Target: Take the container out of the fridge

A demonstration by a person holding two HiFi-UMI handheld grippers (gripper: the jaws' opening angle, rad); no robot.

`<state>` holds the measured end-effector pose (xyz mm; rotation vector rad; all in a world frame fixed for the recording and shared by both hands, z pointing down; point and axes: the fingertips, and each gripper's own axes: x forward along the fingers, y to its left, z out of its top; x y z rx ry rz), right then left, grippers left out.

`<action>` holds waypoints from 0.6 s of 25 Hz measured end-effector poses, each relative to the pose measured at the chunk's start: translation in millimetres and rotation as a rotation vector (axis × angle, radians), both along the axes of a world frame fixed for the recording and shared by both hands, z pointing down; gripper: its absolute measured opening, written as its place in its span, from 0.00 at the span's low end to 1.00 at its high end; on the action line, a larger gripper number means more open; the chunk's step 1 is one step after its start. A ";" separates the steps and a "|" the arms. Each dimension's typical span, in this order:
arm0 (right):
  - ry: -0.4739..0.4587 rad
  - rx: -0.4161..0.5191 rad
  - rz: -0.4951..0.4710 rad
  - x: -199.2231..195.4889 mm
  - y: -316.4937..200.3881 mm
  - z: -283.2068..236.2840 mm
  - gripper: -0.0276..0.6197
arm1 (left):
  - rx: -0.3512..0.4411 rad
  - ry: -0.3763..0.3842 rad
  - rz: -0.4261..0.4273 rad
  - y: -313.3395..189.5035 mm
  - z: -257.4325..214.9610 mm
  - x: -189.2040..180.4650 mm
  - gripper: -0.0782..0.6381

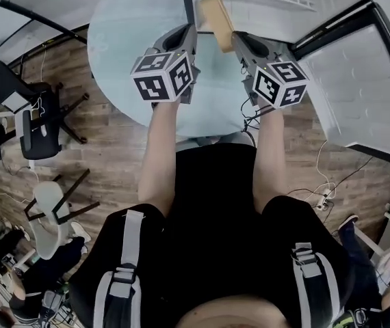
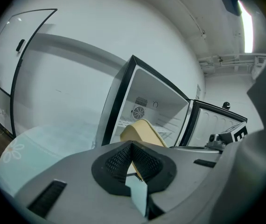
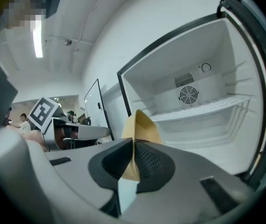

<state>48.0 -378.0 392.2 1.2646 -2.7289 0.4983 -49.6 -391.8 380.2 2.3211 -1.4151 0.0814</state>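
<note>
The tan container (image 1: pixel 215 20) hangs in the air just outside the open fridge (image 1: pixel 332 12), over the far edge of the pale round table (image 1: pixel 123 39); its long axis runs away from the person, the far end leaning a little left and pointing toward the fridge shelf; the left gripper (image 1: pixel 192 34) and the right gripper (image 1: pixel 238 41) meet it from either side, each clenched on a thin edge of it.
</note>
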 end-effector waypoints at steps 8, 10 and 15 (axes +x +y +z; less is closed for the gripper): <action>-0.110 0.049 0.011 9.3 30.0 -13.6 0.07 | 0.033 -0.022 0.094 25.7 -10.7 25.3 0.12; -0.113 0.047 0.017 11.5 35.1 -12.6 0.07 | 0.027 -0.015 0.116 32.1 -7.9 32.1 0.12; -0.095 0.036 0.025 13.0 41.5 -6.1 0.07 | 0.013 0.007 0.128 39.3 -0.4 37.5 0.12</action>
